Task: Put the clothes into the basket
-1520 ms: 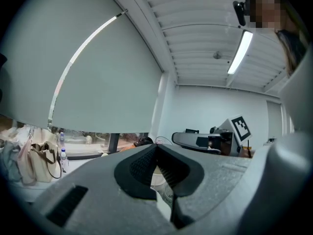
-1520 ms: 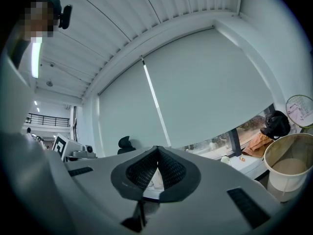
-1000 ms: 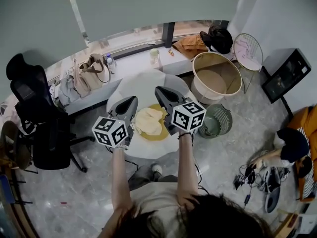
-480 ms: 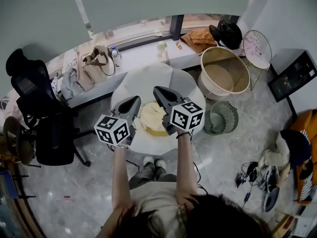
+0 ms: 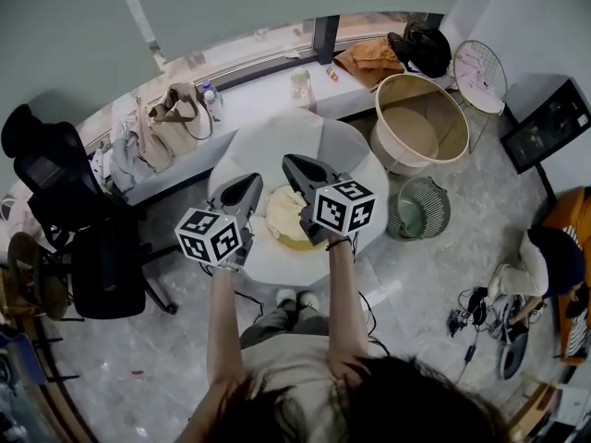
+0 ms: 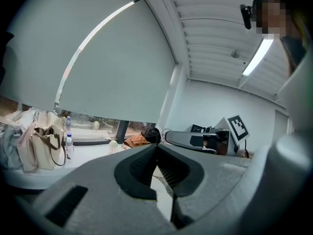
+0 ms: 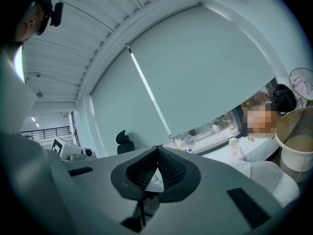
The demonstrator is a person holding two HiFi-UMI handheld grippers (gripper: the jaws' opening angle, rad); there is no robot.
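Clothes (image 5: pixel 288 218) lie in one heap on the round white desk (image 5: pixel 277 146), a cream piece over a yellow one. In the head view the heap shows between my two grippers. My left gripper (image 6: pixel 156 148) has its jaws pressed together with nothing between them. My right gripper (image 7: pixel 157 150) is the same, tips meeting and empty. Both point roughly level over the desk, the left one at the heap's left side and the right one at its right, neither pinching cloth.

The heap sits toward the near edge of the desk, and the far half of the top is bare up to its rim. Past the right rim the basket (image 5: pixel 397 162) stands on the floor (image 5: pixel 397 284). It is one wide beige tub, mouth up, just beside the desk. Nearer to me, one small green wire basket (image 5: pixel 420 208) stands by the desk's right edge, with open floor beyond it.

On the left, one black office chair (image 5: pixel 65 183) stands near the desk. Behind the desk runs a window ledge (image 5: pixel 268 100). It carries a beige bag (image 5: pixel 175 123) and a grey bag (image 5: pixel 125 155) at its left end, a tan bag (image 5: pixel 369 58) and a black bag (image 5: pixel 420 42) at its right end, and one pale bottle (image 5: pixel 298 83) between. One wire side table (image 5: pixel 480 65) stands just beside the basket's far side. One person (image 5: pixel 545 261) sits on the floor at the far right, well apart.
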